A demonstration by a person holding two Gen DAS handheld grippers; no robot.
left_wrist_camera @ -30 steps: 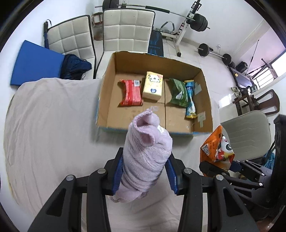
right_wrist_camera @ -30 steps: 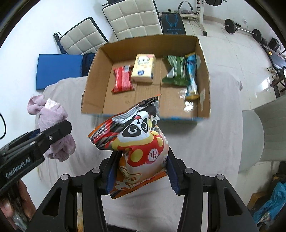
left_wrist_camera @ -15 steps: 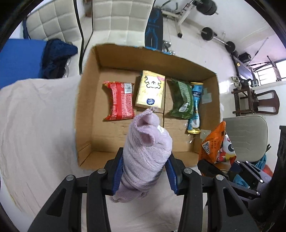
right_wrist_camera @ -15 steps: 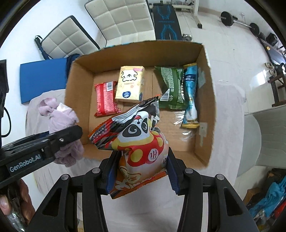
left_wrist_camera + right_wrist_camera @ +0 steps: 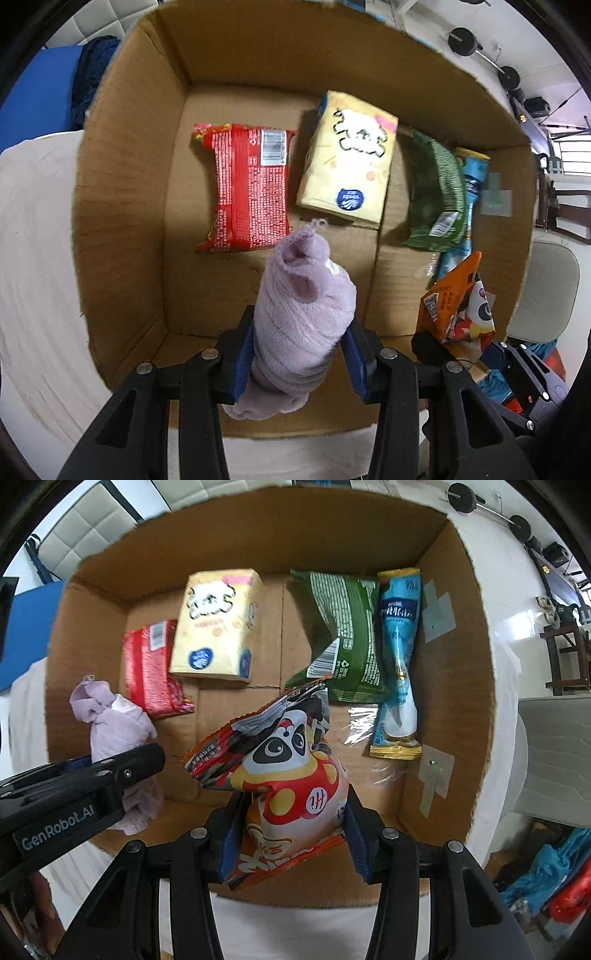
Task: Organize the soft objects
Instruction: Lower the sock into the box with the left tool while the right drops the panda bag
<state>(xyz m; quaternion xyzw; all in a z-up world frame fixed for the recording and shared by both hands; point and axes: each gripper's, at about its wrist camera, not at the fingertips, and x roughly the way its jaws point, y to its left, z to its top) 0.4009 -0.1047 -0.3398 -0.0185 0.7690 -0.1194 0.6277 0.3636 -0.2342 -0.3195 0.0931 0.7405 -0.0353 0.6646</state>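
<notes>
Lilac towel roll (image 5: 303, 314) clamped in the left gripper (image 5: 301, 354) jaws, panda snack bag (image 5: 291, 775) pinched in the right gripper (image 5: 291, 834) jaws, both hanging just above the bare near floor of the cardboard box (image 5: 465, 664). Placing step judged underway; next, lower onto that free cardboard nearer than the red packet (image 5: 247, 192) and tissue pack (image 5: 347, 162), then part the jaws. Both tools pointed steeply down into the box, side by side.

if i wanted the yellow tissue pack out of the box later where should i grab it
Grip the yellow tissue pack across its two long sides, coming from straight above. It lies flat on the cardboard box floor, blocky, with a gap toward the green bag; the red packet sits close beside it.
</notes>
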